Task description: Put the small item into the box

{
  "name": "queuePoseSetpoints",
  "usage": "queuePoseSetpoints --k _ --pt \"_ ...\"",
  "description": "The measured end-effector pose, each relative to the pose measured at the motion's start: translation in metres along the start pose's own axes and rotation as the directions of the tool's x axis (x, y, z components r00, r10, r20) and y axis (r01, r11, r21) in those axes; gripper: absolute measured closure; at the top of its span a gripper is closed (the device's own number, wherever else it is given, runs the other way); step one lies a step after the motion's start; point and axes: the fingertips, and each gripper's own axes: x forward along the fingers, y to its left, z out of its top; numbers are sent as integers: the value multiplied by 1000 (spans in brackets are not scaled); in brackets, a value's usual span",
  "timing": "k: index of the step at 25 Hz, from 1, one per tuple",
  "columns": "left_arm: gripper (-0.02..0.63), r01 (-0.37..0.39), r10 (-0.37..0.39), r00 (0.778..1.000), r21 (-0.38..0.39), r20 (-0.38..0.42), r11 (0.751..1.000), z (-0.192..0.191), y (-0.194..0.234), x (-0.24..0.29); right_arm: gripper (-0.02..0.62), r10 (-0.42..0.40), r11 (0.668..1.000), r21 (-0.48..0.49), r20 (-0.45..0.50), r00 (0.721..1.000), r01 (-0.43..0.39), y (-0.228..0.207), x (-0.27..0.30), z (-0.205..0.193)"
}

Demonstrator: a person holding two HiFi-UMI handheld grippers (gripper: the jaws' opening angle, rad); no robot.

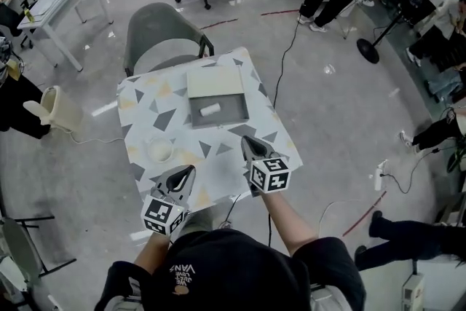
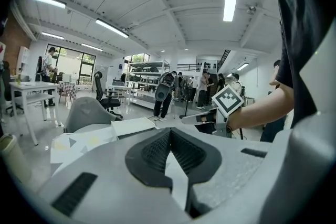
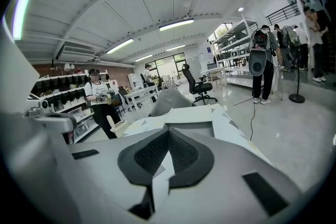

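Small item: a short, pale, roll-like piece [image 1: 210, 110] is lying on its side, looking whitish against the grey under it; it is too small to tell more.
Where it is: it is sitting inside the box [image 1: 234, 116], near the middle of the floor and a little toward the left wall.
Box: a shallow grey tray is lying open on the worktop [image 1: 175, 121], with its cream lid [image 1: 215, 81] resting flat just beyond it and touching its far edge.
Left gripper: the left gripper [image 1: 191, 170] [image 2: 169, 131] is hovering over the near left part of the worktop, well apart from the box.
Left jaws: the jaws are pressing together at the tips, with nothing between them.
Right gripper: the right gripper [image 1: 246, 140] [image 3: 168, 129] is hanging above the near right part of the worktop, its tip pointing toward the box and near its front wall, not touching it.
Right jaws: the jaws are meeting tight and gripping nothing.
Other things: a round white cup [image 1: 159, 151] is standing on the left of the worktop, and a grey chair [image 1: 156, 36] is waiting at the far side.
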Motion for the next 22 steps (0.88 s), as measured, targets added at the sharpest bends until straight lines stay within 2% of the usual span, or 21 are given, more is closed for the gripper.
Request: queuePoseSetpoints --k 12,22 --pt "600 -22 22 1000 26 6 999 -9 -53 -26 594 28 999 -48 51 998 -25 24 -101 -25" --pt "600 -51 51 999 10 -11 999 -22 -83 -44 594 29 999 22 104 994 -31 41 -159 -43"
